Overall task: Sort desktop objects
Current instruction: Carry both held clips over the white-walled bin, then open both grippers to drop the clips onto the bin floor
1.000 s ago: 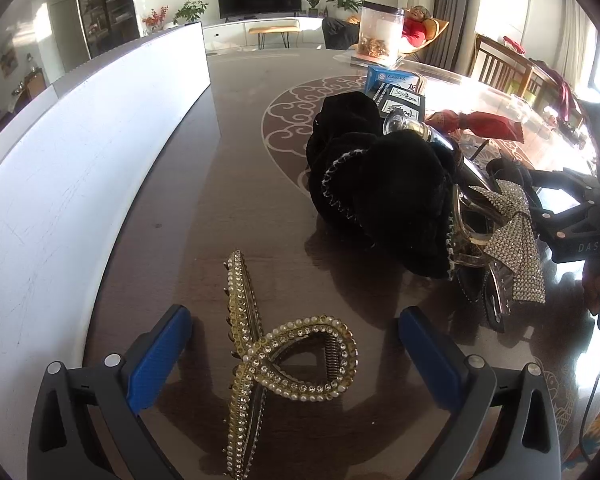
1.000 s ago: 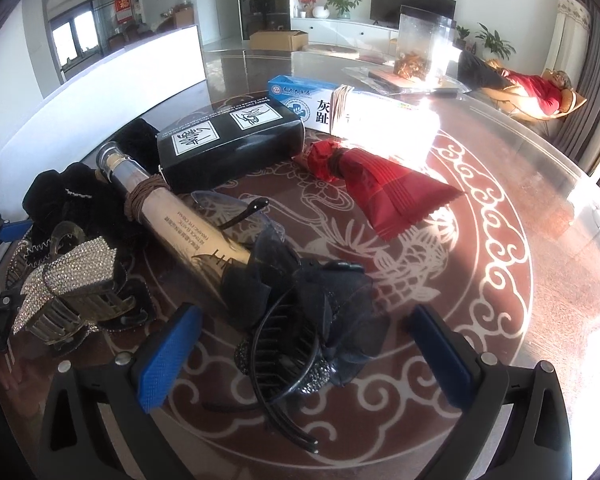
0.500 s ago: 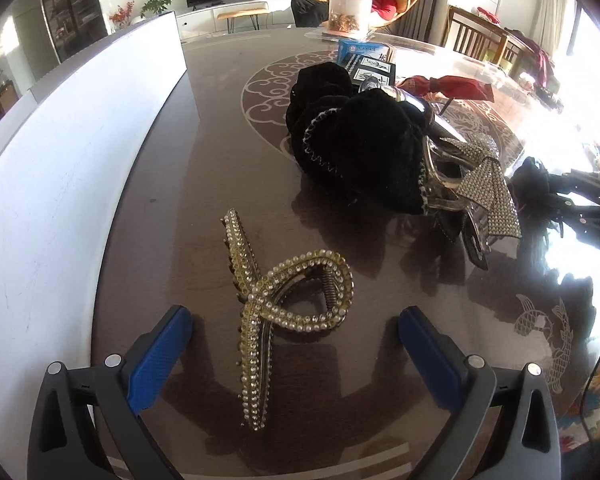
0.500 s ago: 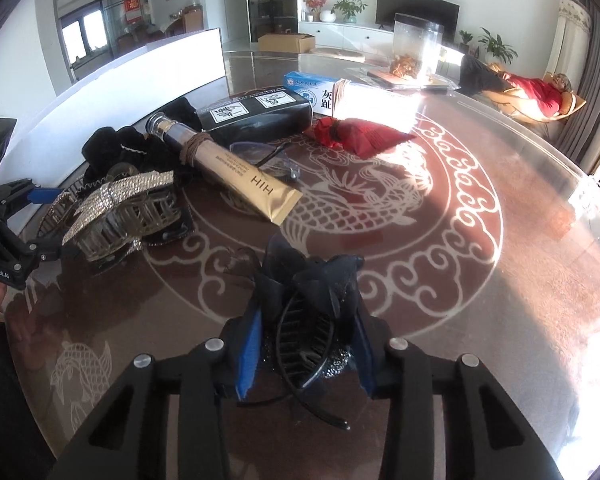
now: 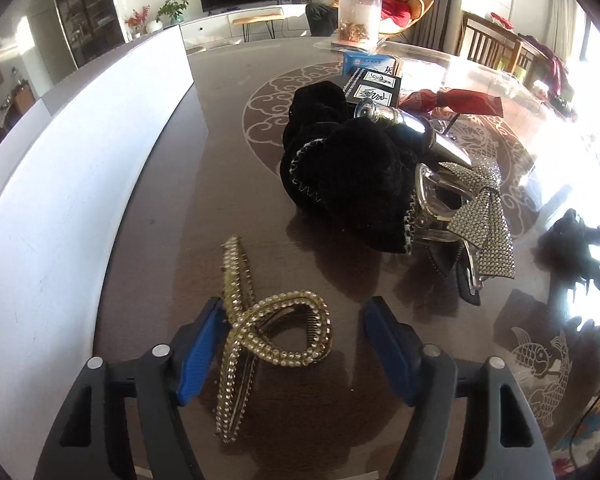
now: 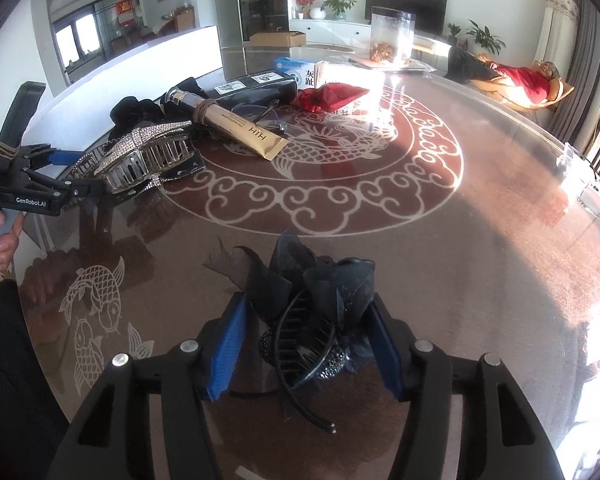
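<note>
Meanwhile the left tool [image 5: 294, 344] is closing around the pearl clip [image 5: 260, 332]; the right tool [image 6: 306, 344] grips the black clip [image 6: 312, 312].

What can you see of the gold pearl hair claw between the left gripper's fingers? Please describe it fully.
The gold hair claw is metal-looking, edged with rows of small pearls. Two curved arms cross into a loop, comb teeth showing inside. It lies flat on the dark table, apart from the black pile. The left gripper is closing around it; its left pad touches the claw, the right pad does not.
</note>
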The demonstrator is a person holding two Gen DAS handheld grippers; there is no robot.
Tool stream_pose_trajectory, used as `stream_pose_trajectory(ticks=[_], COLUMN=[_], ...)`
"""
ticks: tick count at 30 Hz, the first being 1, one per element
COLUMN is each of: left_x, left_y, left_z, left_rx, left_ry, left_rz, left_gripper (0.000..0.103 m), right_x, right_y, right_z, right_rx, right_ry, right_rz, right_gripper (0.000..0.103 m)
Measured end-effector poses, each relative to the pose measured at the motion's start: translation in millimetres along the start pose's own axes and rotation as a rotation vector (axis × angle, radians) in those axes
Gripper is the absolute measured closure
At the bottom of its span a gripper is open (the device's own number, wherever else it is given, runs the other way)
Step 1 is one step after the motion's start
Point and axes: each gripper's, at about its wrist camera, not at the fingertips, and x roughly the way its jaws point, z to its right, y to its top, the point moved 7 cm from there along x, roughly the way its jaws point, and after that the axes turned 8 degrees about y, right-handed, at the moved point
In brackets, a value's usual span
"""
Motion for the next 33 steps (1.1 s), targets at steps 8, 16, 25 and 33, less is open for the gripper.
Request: stream_pose_trajectory(ticks=[8,16,25,33], left_x=[-36.3,-119.4,-129.5,-56.1], left_y=[5.6,29.2,21.0,-13.6], left_z=[6.5,-51.1,-254.6,-332.1], left_rx=[-0.036,-0.169,-0.465,-0.542], left_ry=[-0.061,-0.087,0.149,0.264], left_rz=[0.071,0.184,0.122,-0.068], left_gripper=[0.057,0.057,0.057,0.057], right_x=[-34.4,-52.3,-29.5,92.0], right_y=[5.9,55.6,214.7,288.8], right_z=[3.1,-32.3,-205.8,-378.3], right_rx=[0.033,-0.043,-0.223,-0.321], right_ry=[0.011,0.08,0.347,0.475], right_rz=[0.063,0.115,0.244,0.068], right_gripper=[0.062,0.062,0.062,0.062])
